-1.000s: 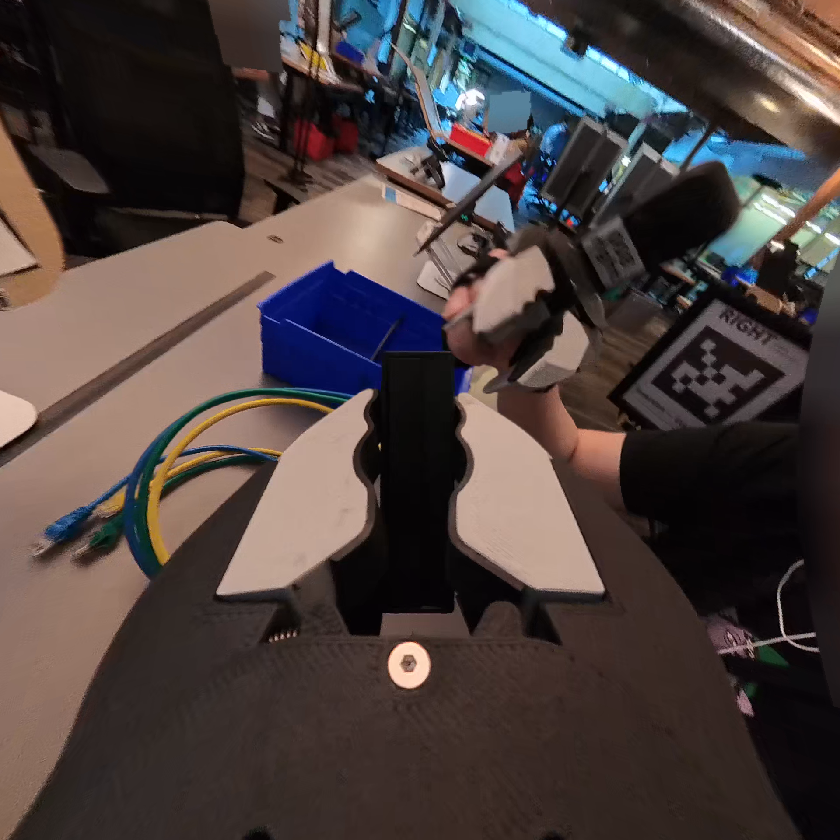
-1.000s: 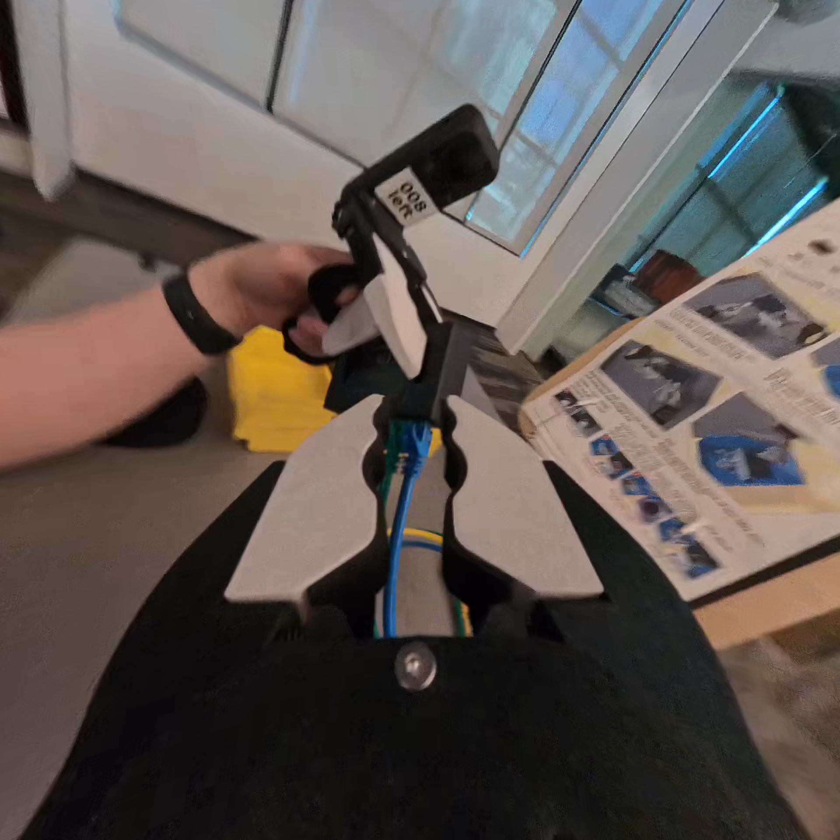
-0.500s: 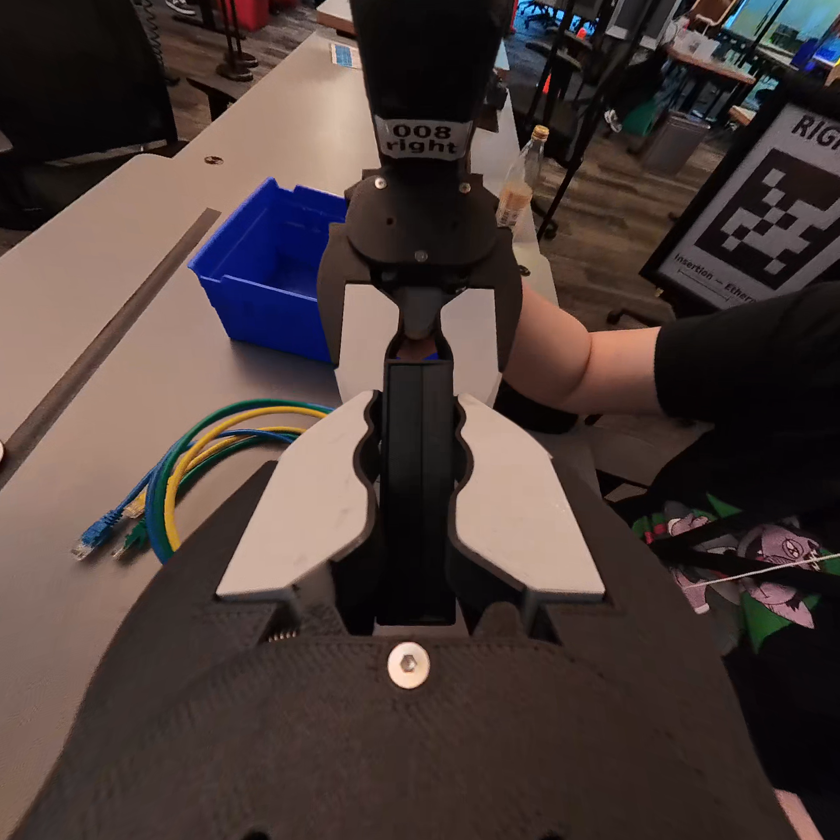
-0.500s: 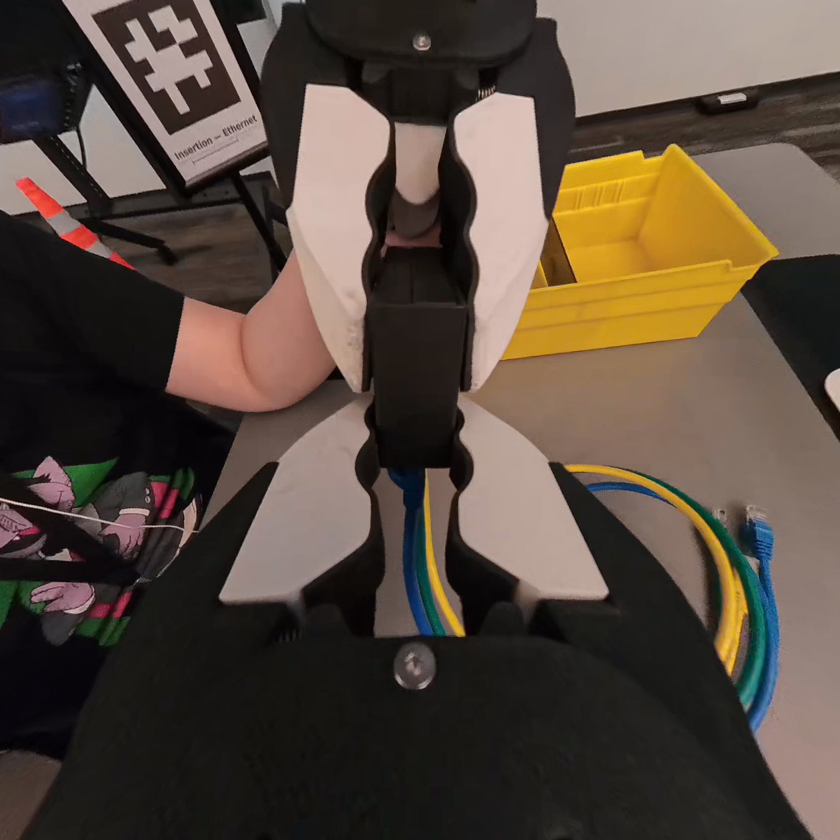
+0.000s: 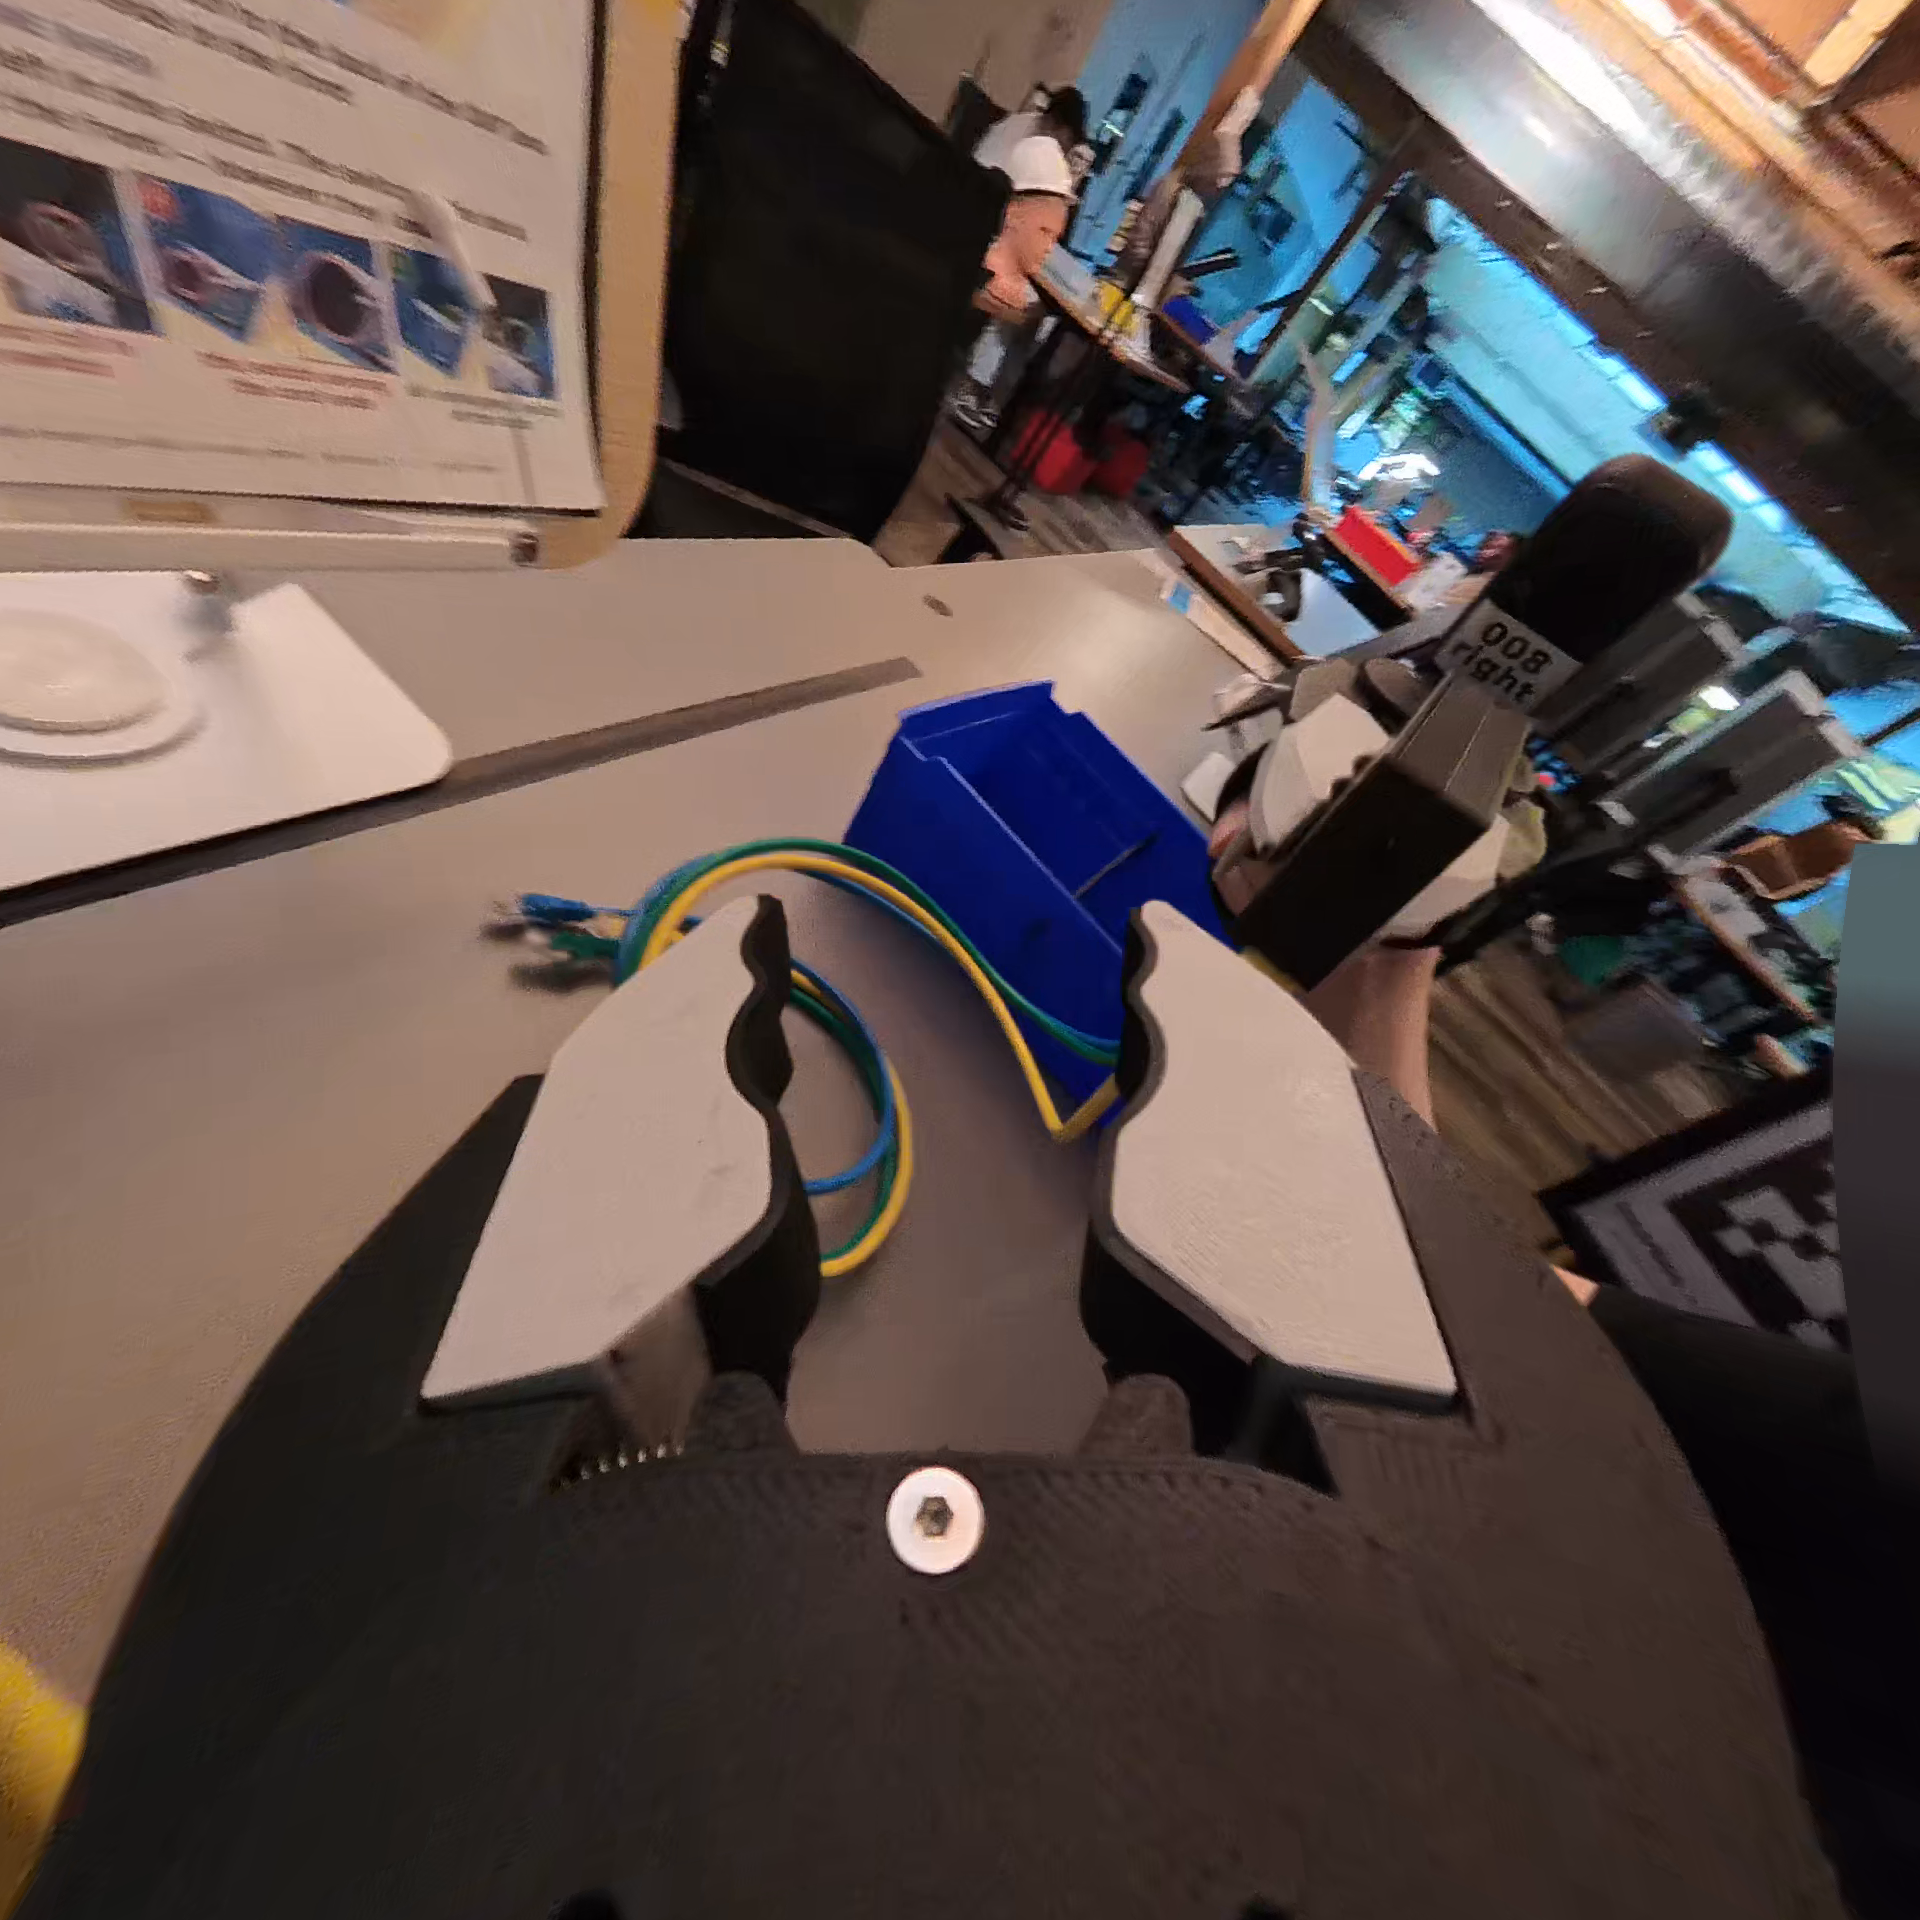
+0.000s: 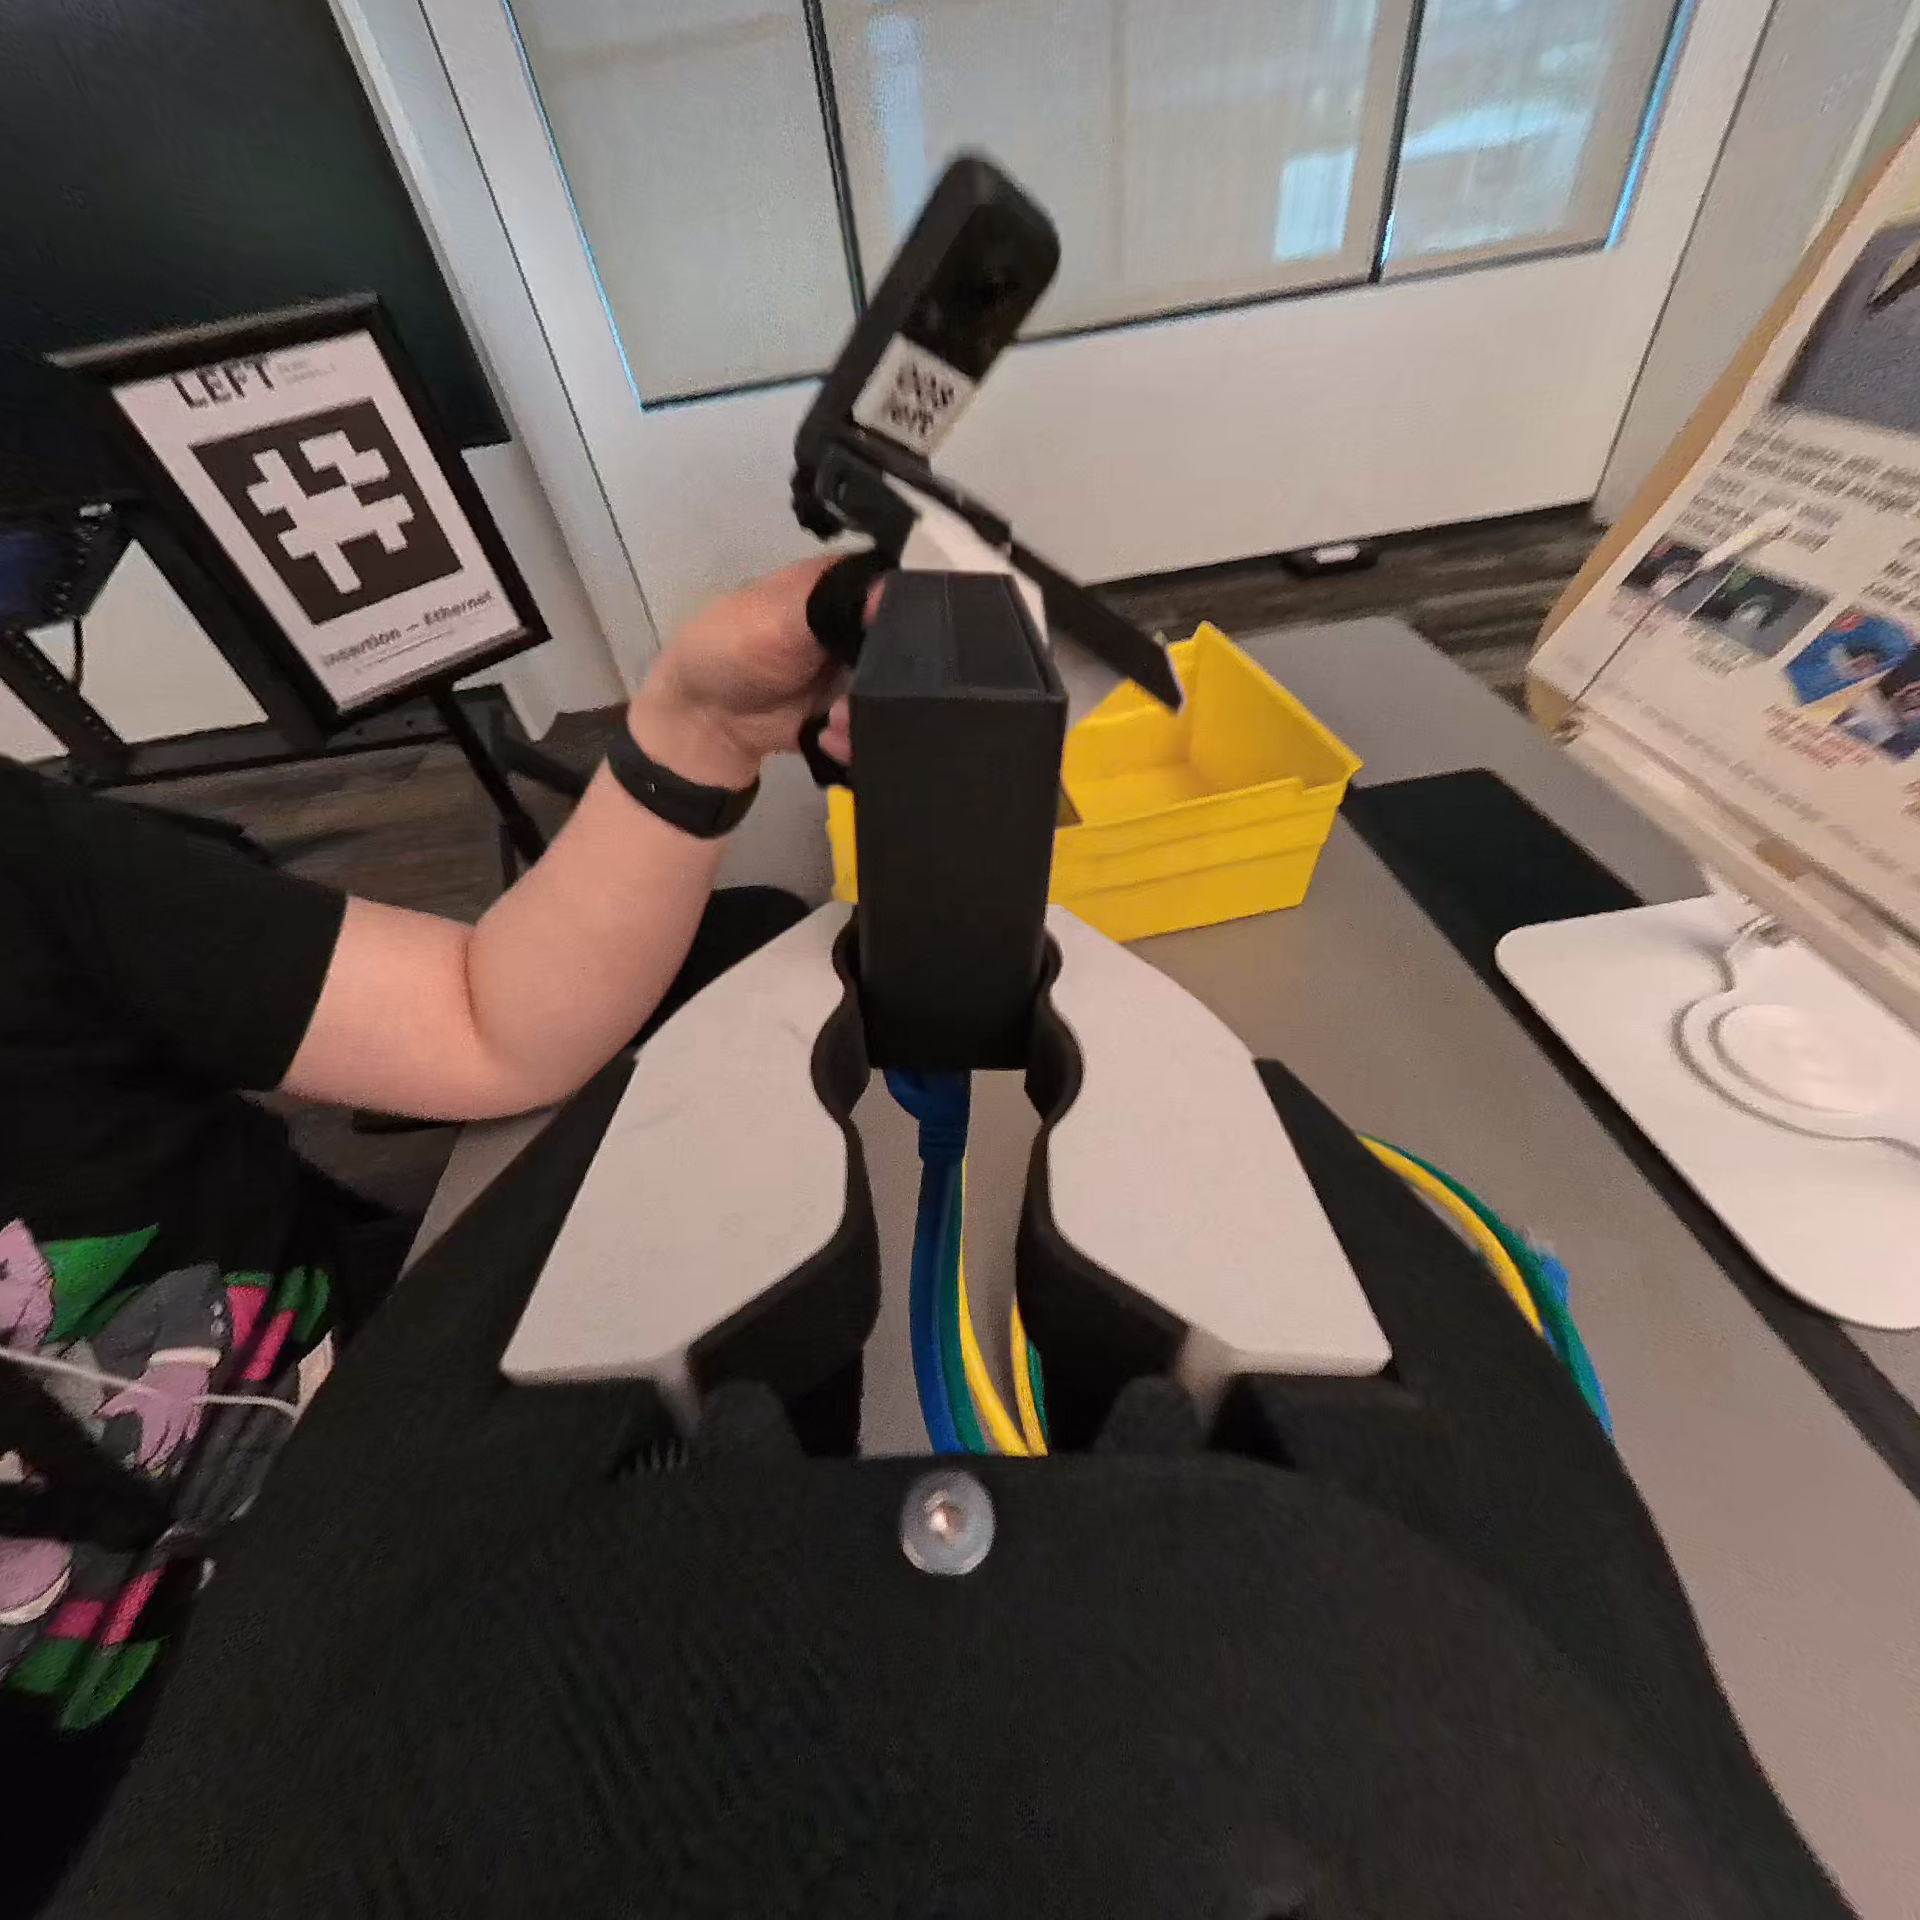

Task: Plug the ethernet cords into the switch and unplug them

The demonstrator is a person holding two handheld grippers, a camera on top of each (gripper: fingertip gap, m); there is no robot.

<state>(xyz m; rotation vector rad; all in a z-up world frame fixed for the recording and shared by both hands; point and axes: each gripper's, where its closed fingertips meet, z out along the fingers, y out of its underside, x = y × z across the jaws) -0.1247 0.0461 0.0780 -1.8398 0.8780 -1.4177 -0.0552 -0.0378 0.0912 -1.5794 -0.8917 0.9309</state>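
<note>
My right gripper (image 6: 948,935) is shut on the lower end of the black switch (image 6: 951,831) and holds it upright above the grey table (image 6: 1351,1039). A blue ethernet cord (image 6: 935,1164) runs into the switch's underside, with green and yellow cords beside it between the fingers. My left gripper (image 5: 951,925) is open and empty above the table. The cords loop on the table under it (image 5: 883,1143), with loose plug ends (image 5: 551,914) at the left. In the left wrist view the switch (image 5: 1371,821) is up at the right in the right gripper.
A blue bin (image 5: 997,831) stands behind the cords. A yellow bin (image 6: 1195,810) stands behind the switch. A white stand base (image 6: 1766,1091) and a poster board (image 5: 291,260) are at the table's side. A person's arm (image 6: 468,987) reaches in from the left.
My left gripper has let go of the switch, opened and swung away. The right gripper now holds the switch alone, with the blue cord still in it.
</note>
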